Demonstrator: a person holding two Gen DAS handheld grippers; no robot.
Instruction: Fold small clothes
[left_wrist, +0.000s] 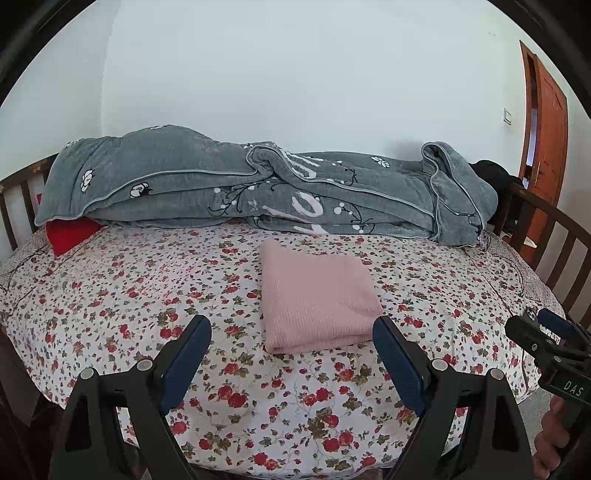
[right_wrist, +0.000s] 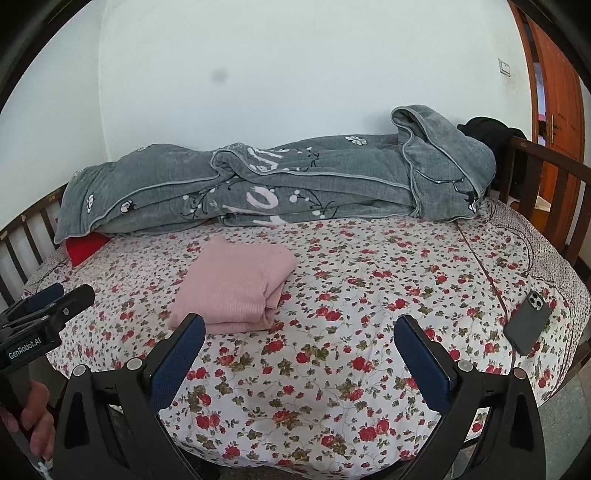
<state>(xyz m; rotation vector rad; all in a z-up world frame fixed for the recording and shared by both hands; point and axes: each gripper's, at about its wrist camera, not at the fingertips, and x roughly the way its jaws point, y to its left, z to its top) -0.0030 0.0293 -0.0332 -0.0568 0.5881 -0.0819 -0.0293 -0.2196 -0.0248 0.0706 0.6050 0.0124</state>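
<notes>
I see one pink knit garment (left_wrist: 317, 295) | folded into a neat rectangular stack, layered edges facing me | lying flat on my floral bedsheet (left_wrist: 129, 295) | mid-bed, near the grey quilt (left_wrist: 221, 184), apart from it

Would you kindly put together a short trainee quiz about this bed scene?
1. True or false: the pink garment is already folded.
2. What lies near the bed's right edge: A a book, B a phone, C a cup?
3. What is bunched along the wall side of the bed?

Key: 1 true. 2 B. 3 the grey quilt.
</notes>
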